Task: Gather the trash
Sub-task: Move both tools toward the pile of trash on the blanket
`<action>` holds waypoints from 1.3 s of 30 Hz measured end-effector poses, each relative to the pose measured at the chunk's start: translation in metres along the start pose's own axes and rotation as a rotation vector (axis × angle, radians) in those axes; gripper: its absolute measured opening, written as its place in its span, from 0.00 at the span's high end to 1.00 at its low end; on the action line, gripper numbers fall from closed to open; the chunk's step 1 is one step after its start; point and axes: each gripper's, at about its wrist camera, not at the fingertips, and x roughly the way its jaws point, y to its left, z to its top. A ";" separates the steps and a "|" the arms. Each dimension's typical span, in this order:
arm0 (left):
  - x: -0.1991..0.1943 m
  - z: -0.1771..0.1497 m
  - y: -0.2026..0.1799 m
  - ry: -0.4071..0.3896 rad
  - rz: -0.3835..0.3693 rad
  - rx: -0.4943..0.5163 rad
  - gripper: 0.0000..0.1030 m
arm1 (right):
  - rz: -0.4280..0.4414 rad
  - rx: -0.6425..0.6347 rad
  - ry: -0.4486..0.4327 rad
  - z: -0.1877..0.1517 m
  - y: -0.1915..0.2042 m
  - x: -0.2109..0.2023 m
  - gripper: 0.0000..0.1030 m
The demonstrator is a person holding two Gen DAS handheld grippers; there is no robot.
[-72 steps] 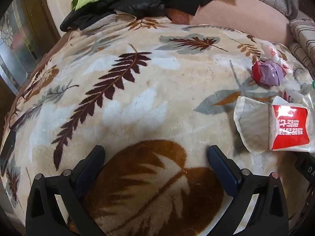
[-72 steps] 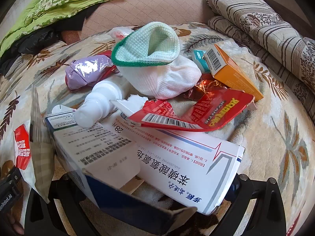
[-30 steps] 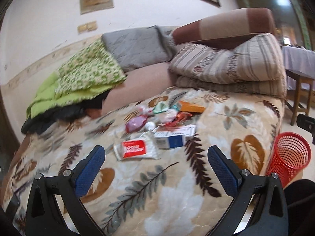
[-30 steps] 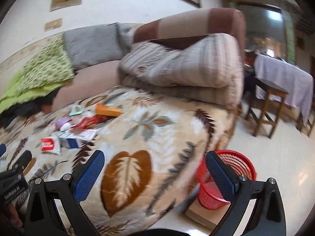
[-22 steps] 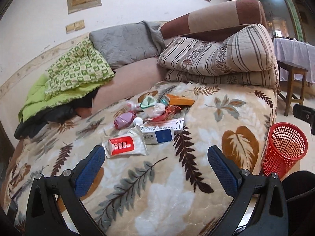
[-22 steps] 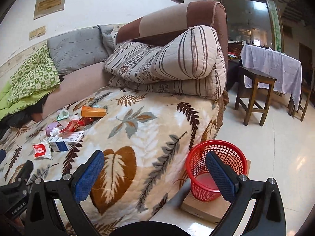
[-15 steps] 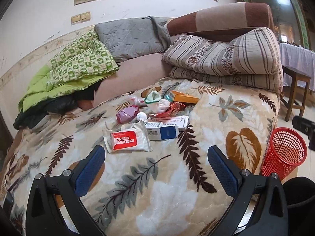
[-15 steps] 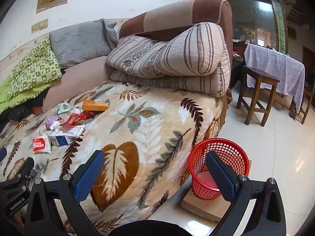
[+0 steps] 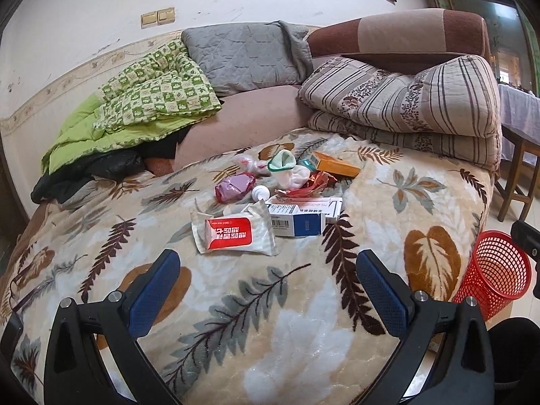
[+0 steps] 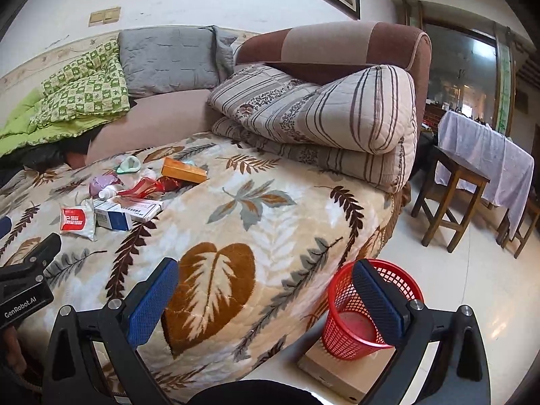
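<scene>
While both tools hang back from the bed, the left hand-held gripper (image 9: 265, 271) is spread wide with nothing between its blue pads, over the leaf-patterned blanket (image 9: 303, 320). The right hand-held gripper (image 10: 265, 281) is equally wide and empty, aimed at the bed's corner and the floor.

Trash lies clustered mid-blanket, well apart from both grippers. Nearest is a red-and-white wipes packet (image 9: 233, 233), touching a blue-and-white medicine box (image 9: 297, 224); a flat white carton (image 9: 320, 204) lies just behind. Farther back sit a small white bottle (image 9: 260, 192), a purple wrapper (image 9: 234, 185), a crumpled red foil wrapper (image 9: 312, 184), a white sock with a green cuff (image 9: 287, 168) and an orange box (image 9: 334, 167).

A red mesh basket (image 10: 368, 317) stands on the floor beside the bed's corner, on a flat cardboard box (image 10: 344, 368); the right gripper's right finger overlaps its rim in that view. Open blanket lies between the trash and the basket.

Behind the trash lie folded striped quilts (image 9: 405, 108), a grey cushion (image 9: 246, 57) and a green checked quilt (image 9: 152, 91). A wooden stool (image 10: 449, 195) and a cloth-draped table stand to the right.
</scene>
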 end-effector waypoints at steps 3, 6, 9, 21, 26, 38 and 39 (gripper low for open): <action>0.000 -0.001 0.001 -0.001 -0.001 0.003 0.00 | 0.005 0.012 0.003 0.000 -0.002 0.000 0.00; 0.000 0.000 0.001 -0.001 0.000 0.000 0.00 | 0.010 0.016 0.007 -0.001 -0.003 0.001 0.00; 0.001 0.000 0.001 0.002 0.002 0.000 0.00 | 0.015 0.018 0.010 -0.001 -0.002 0.002 0.00; 0.000 0.000 0.002 0.003 -0.003 0.002 0.00 | 0.018 0.016 0.013 0.000 -0.001 0.002 0.00; 0.000 0.000 0.002 0.005 -0.004 0.002 0.00 | 0.022 0.012 0.012 -0.001 0.000 0.003 0.00; 0.017 -0.005 0.027 0.103 -0.016 -0.100 0.00 | 0.141 -0.007 0.081 0.007 0.013 0.023 0.00; 0.020 -0.006 0.031 0.120 -0.018 -0.115 0.00 | 0.161 -0.015 0.090 0.010 0.018 0.028 0.00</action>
